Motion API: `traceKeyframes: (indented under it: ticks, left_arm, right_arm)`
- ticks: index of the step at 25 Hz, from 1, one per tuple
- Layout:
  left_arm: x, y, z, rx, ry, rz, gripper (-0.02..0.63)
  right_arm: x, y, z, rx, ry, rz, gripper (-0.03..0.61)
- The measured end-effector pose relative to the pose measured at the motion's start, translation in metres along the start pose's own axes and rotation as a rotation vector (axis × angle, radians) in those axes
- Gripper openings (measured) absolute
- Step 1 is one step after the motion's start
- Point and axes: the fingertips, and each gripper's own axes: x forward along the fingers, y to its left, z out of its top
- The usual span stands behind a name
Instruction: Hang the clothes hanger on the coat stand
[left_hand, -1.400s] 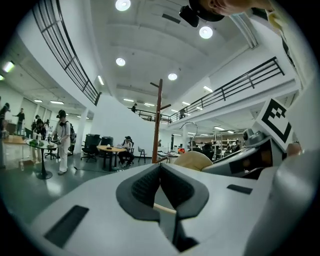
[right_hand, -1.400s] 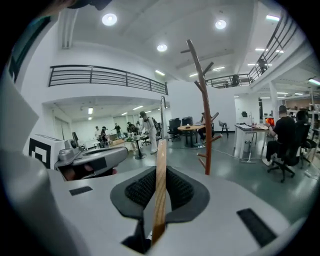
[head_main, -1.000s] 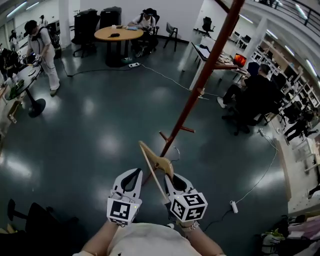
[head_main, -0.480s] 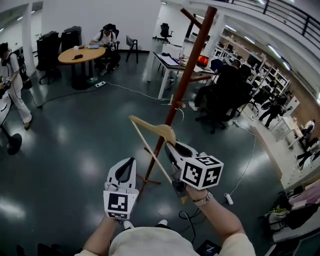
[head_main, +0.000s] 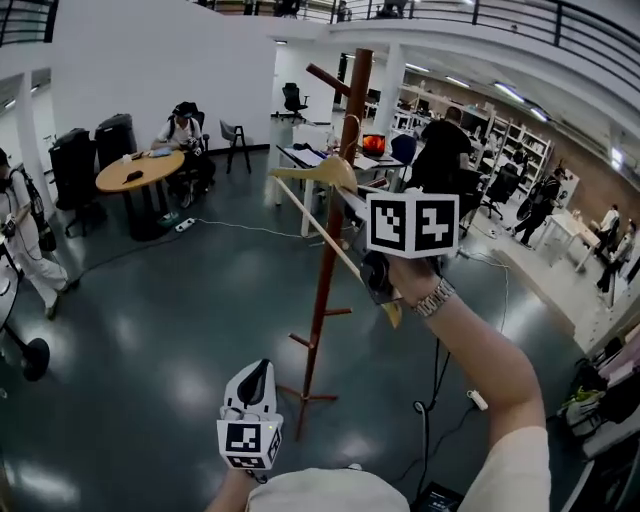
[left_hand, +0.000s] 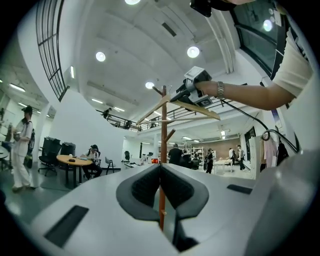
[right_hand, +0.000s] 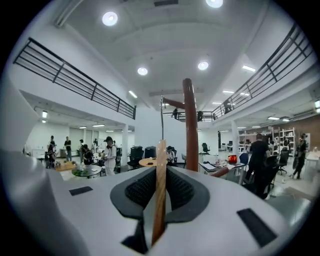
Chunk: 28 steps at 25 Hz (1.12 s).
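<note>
The coat stand is a tall red-brown pole with slanted pegs near its top, standing on the dark floor. My right gripper is raised high and shut on the wooden clothes hanger, whose metal hook hangs close to the upper pegs, beside the pole. In the right gripper view the hanger runs between the jaws, with the pole just right of it. My left gripper hangs low, shut and holding nothing. The left gripper view looks up at the stand and hanger.
A round wooden table with a seated person stands far left. A person in white is at the left edge. Desks and several people fill the right side. A cable and power strip lie on the floor by the stand's feet.
My right gripper has lifted the hanger from down by the stand's lower pole up to its top pegs. The left gripper has stayed low and shut.
</note>
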Motion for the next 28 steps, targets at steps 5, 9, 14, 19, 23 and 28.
traceKeyframes:
  ticks: [5,9,14,19,23,28]
  left_arm:
    - [0.002,-0.027,-0.009,0.012,0.011,-0.048,0.012]
    - [0.004,-0.025,-0.007,0.028,0.005,-0.061,0.012]
    - [0.0,-0.024,0.001,0.055,-0.005,-0.041,0.012]
    - [0.002,-0.02,0.001,0.062,0.003,-0.024,0.012]
    - [0.005,-0.019,0.002,0.072,0.001,-0.017,0.012]
    - [0.003,-0.015,-0.005,0.062,0.02,0.003,0.012]
  right_arm:
    - [0.004,-0.033,0.049,0.027,-0.03,-0.069,0.067]
    - [0.023,-0.04,0.07,0.061,-0.039,-0.079,0.067]
    - [0.039,-0.051,0.075,0.055,-0.027,-0.099,0.067]
    - [0.057,-0.06,0.07,0.052,-0.012,-0.115,0.067]
    - [0.071,-0.061,0.063,0.062,0.006,-0.112,0.067]
    - [0.073,-0.06,0.058,0.055,-0.019,-0.134,0.067]
